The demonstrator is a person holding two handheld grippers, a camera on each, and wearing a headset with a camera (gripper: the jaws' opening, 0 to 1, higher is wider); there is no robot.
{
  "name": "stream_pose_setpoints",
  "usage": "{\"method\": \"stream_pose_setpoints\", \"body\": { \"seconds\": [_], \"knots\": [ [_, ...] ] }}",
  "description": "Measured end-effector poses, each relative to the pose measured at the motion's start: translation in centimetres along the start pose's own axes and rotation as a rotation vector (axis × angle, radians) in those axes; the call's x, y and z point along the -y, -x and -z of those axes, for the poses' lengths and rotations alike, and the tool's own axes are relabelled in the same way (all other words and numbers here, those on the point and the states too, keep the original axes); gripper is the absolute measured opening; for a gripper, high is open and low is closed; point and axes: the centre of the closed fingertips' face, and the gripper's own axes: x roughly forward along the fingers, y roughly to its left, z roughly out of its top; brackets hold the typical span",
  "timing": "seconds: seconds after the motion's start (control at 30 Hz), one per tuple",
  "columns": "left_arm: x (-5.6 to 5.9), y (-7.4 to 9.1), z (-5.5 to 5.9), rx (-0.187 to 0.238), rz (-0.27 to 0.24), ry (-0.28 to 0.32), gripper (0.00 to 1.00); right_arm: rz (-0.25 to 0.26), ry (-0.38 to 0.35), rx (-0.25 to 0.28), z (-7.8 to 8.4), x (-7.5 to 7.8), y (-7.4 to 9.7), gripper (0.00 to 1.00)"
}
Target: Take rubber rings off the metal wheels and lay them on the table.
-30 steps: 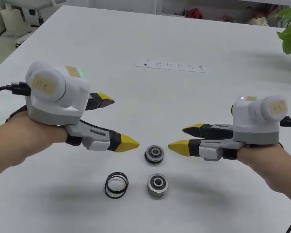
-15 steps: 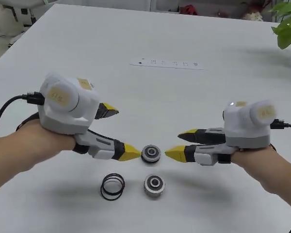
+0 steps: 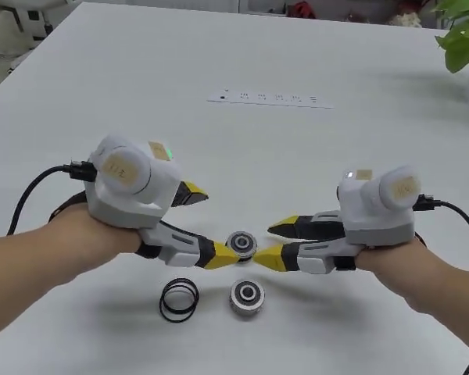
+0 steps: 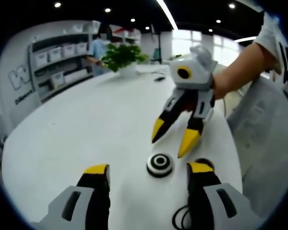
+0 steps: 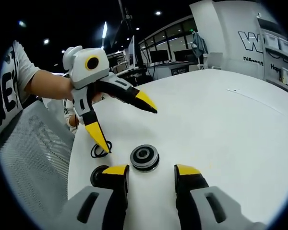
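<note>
Two small metal wheels lie on the white table (image 3: 219,148). The far wheel (image 3: 241,244) (image 4: 159,165) (image 5: 144,157) has a dark rim. The near wheel (image 3: 247,297) shows a bare silver rim; in the right gripper view a jaw half hides this near wheel (image 5: 97,175). Loose black rubber rings (image 3: 179,299) (image 5: 101,149) rest left of it. My left gripper (image 3: 216,225) (image 4: 149,168) is open, its lower tip just left of the far wheel. My right gripper (image 3: 272,242) (image 5: 151,171) is open too, its lower tip just right of that wheel. Nothing is held.
A white power strip (image 3: 270,99) lies flat farther back on the table. A green plant (image 3: 461,39) stands at the far right corner. Black cables trail from both grippers toward the near edge.
Both grippers have closed in from the sides on the far wheel, so their lower tips now flank it. The wheels and rings have not moved.
</note>
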Motion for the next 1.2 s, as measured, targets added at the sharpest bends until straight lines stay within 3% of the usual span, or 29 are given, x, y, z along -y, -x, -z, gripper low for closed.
{"method": "stream_pose_setpoints", "body": {
  "seconds": [0.23,0.8,1.2],
  "knots": [
    [0.8,-1.0,0.2,-0.011,0.025,-0.016,0.58,-0.017,0.013,-0.005,0.1,-0.5,-0.5,0.32],
    [1.7,-2.0,0.1,-0.004,0.068,-0.006,0.27,-0.026,0.014,-0.013,0.3,-0.7,-0.8,0.31],
    [2.0,-2.6,0.7,-0.031,0.072,-0.022,0.18,-0.027,0.01,-0.017,0.5,-0.9,-0.8,0.3]
  ]
}}
